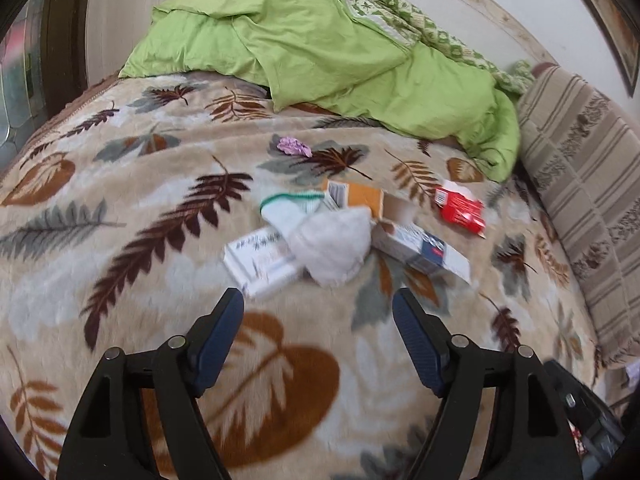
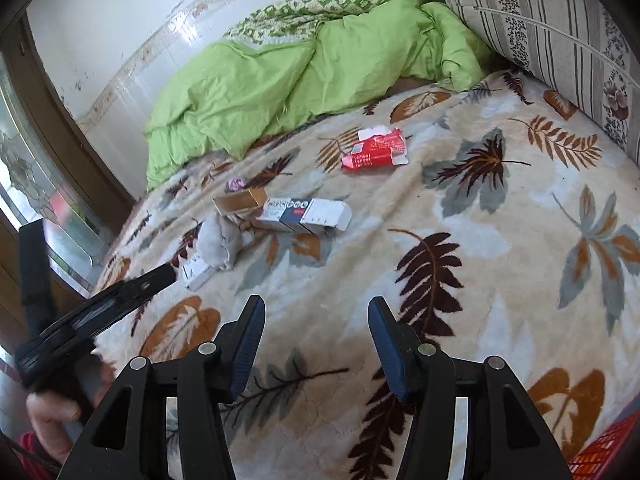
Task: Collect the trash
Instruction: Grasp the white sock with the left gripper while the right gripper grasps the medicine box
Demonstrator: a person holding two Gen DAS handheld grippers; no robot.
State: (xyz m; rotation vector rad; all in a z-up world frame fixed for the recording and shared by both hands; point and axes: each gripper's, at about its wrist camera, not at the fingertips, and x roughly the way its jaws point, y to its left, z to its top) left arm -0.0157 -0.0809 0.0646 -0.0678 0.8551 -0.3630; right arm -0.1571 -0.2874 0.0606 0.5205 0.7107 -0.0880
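Note:
Trash lies on a leaf-patterned blanket point(image 1: 160, 208) covering a bed. A crumpled white tissue point(image 1: 330, 246) sits in the middle of the heap, with a white box point(image 1: 260, 266) at its left, an orange box point(image 1: 358, 196) behind it and a white-and-blue box point(image 1: 420, 250) at its right. A red box point(image 1: 460, 210) lies apart to the right, and a small purple wrapper point(image 1: 294, 146) lies farther back. My left gripper point(image 1: 318, 300) hangs open just short of the tissue, nothing between its fingers. My right gripper point(image 2: 316, 308) is open over bare blanket, well short of the white-and-blue box point(image 2: 306, 214) and red box point(image 2: 376, 150).
A rumpled green duvet point(image 1: 320, 48) fills the back of the bed against a tiled wall. A striped cushion point(image 1: 580, 184) borders the right side. A red crate point(image 2: 608, 452) shows at the lower right corner of the right wrist view. A hand point(image 2: 52, 416) holds the left tool there.

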